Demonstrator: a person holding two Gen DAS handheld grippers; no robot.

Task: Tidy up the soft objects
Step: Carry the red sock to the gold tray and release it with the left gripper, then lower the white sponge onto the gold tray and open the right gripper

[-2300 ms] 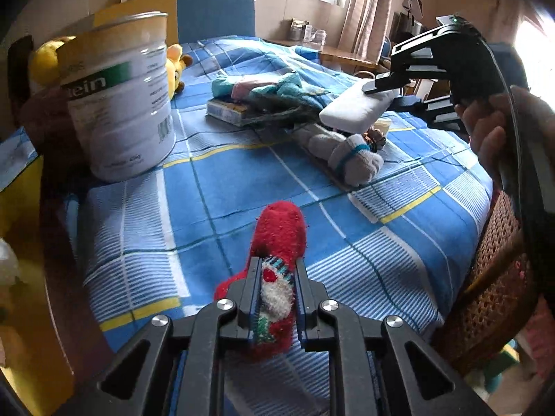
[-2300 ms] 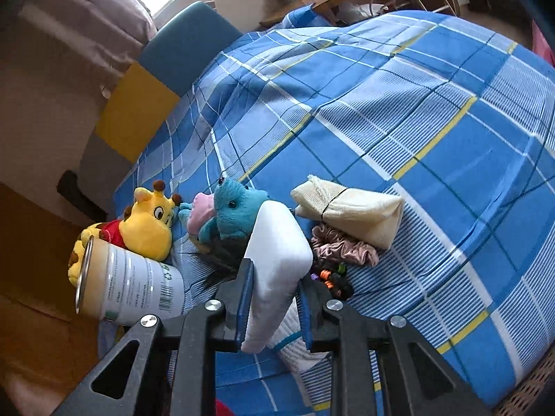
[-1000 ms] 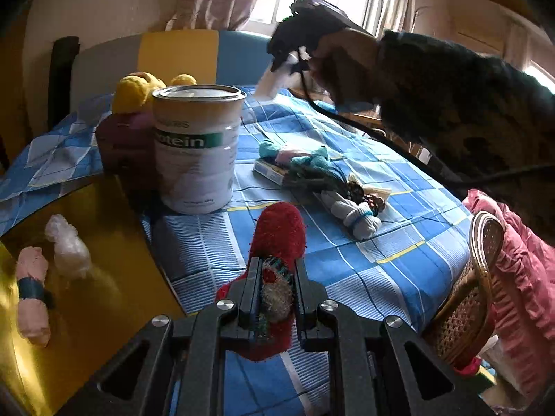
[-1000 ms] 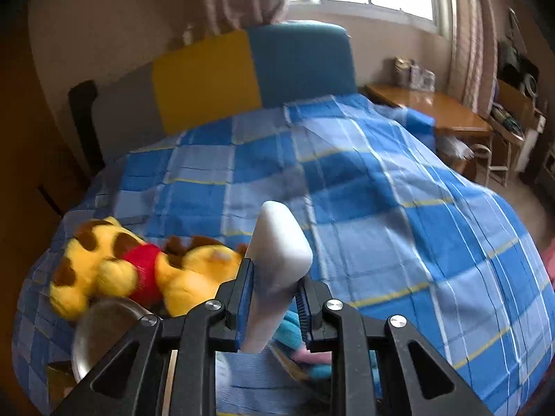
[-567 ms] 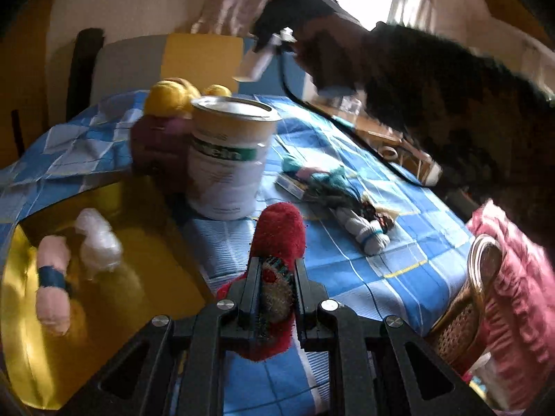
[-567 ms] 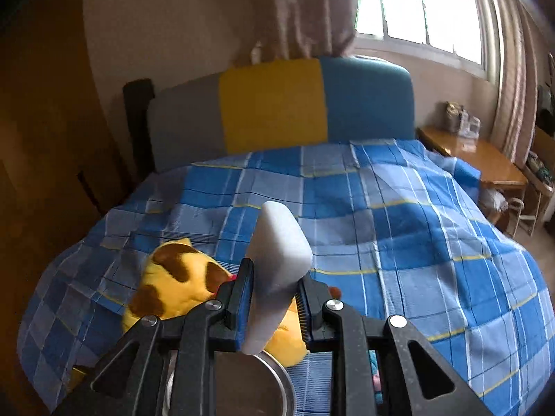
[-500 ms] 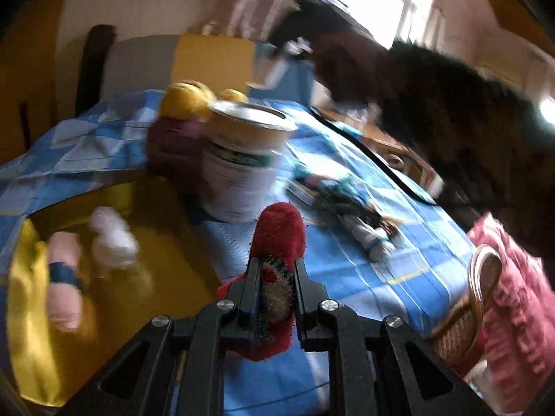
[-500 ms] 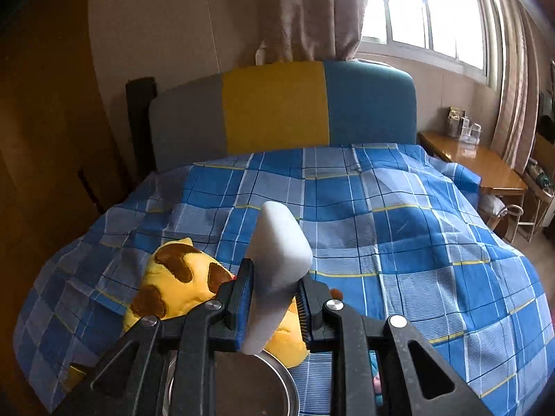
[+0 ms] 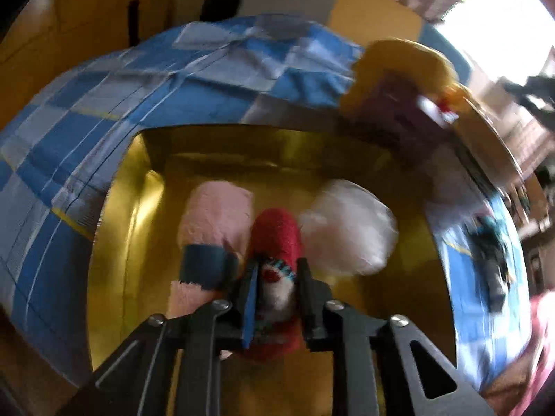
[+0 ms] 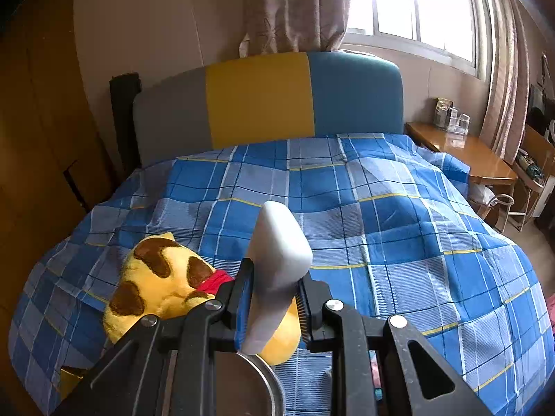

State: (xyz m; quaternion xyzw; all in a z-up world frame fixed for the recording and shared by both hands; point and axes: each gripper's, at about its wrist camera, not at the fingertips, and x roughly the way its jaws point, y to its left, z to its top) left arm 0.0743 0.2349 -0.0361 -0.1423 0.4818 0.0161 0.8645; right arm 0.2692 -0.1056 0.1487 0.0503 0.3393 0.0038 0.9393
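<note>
Left tool (image 9: 275, 298) is clamped on the red sock (image 9: 275, 239) and now points down into the gold tray (image 9: 114, 228); a second ago the same view looked across the bed at the tin and the far pile, with the tray off to the left. The sock's tip sits between the pink roll (image 9: 211, 222) on the left and the white bundle (image 9: 350, 228) on the right, close to both — contact with the tray floor cannot be told, the frame is motion-blurred. Reading: transport is nearly over and release into the tray is the step in hand. Right tool (image 10: 272, 298) has its jaws closed on the white foam block (image 10: 277, 253), held above the tin (image 10: 249, 384), whose rim shows at the near edge; the yellow plush (image 10: 156, 284) lies just left of it on the blue checked bedspread (image 10: 416, 242). That view has barely shifted over the last half second — the right side appears to be waiting its turn. Two soft items already lie in the tray, the sock would be third, the foam block next; more items remain on the bed at far right of the left view.
</note>
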